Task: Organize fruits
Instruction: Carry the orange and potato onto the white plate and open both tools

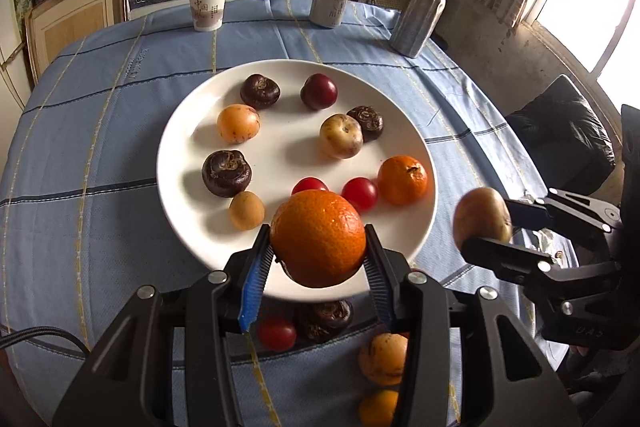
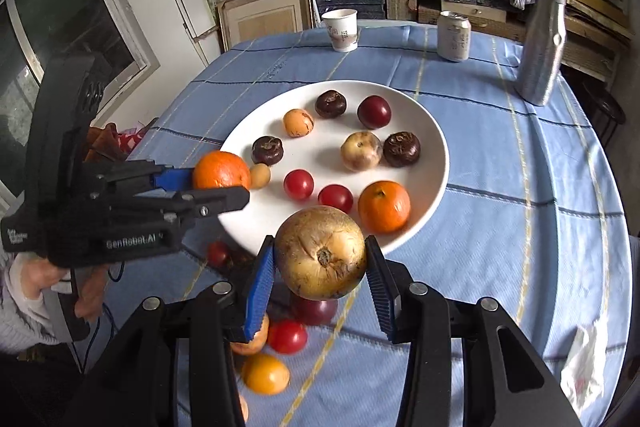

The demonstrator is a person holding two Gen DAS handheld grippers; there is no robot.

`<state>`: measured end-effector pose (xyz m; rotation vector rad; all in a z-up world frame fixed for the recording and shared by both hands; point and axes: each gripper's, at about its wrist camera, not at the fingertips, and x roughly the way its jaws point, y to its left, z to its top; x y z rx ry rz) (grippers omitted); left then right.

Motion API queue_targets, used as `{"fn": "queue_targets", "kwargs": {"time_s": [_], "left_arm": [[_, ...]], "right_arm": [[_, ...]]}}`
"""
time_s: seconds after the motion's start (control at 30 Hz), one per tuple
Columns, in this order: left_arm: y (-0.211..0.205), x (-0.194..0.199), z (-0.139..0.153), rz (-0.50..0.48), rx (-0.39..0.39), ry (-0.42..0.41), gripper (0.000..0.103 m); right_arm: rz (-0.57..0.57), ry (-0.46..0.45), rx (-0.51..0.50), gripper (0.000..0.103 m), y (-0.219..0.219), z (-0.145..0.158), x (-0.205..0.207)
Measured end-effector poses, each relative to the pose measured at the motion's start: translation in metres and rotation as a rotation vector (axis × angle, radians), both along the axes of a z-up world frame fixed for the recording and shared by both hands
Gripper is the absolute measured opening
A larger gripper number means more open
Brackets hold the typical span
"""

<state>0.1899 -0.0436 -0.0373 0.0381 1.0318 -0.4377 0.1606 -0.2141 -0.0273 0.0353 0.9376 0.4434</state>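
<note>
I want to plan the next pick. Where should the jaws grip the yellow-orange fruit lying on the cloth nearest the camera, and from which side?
Grip the yellow-orange fruit across its round middle, coming from above. It is nearly a ball lying free on the tablecloth, with open cloth to its right.

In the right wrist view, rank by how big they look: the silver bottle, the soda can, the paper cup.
1. Silver bottle
2. Soda can
3. Paper cup, only slightly smaller than the can
</note>
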Motion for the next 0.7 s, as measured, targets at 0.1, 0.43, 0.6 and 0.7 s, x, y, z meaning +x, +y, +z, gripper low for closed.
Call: {"fn": "queue_targets", "kwargs": {"time_s": [0.1, 0.43, 0.6, 0.7], "left_arm": [[0.002, 0.007, -0.008, 0.006, 0.011, 0.014, 0.044], [0.007, 0.023, -0.028, 0.030, 0.025, 0.073, 0.044], [0.011, 0.021, -0.027, 0.056, 0.019, 0.065, 0.057], [0.012, 0.019, -0.017, 0.059, 0.019, 0.042, 0.060]], "right_arm": [[0.014, 0.019, 0.004, 0.045, 0.009, -0.009, 0.016], [0.020, 0.077, 0.033, 0.047, 0.016, -0.033, 0.038], [0.009, 0.067, 0.038, 0.048, 0.012, -0.030, 0.036], [-0.001, 0.062, 0.047, 0.049, 0.008, -0.025, 0.030]]}}
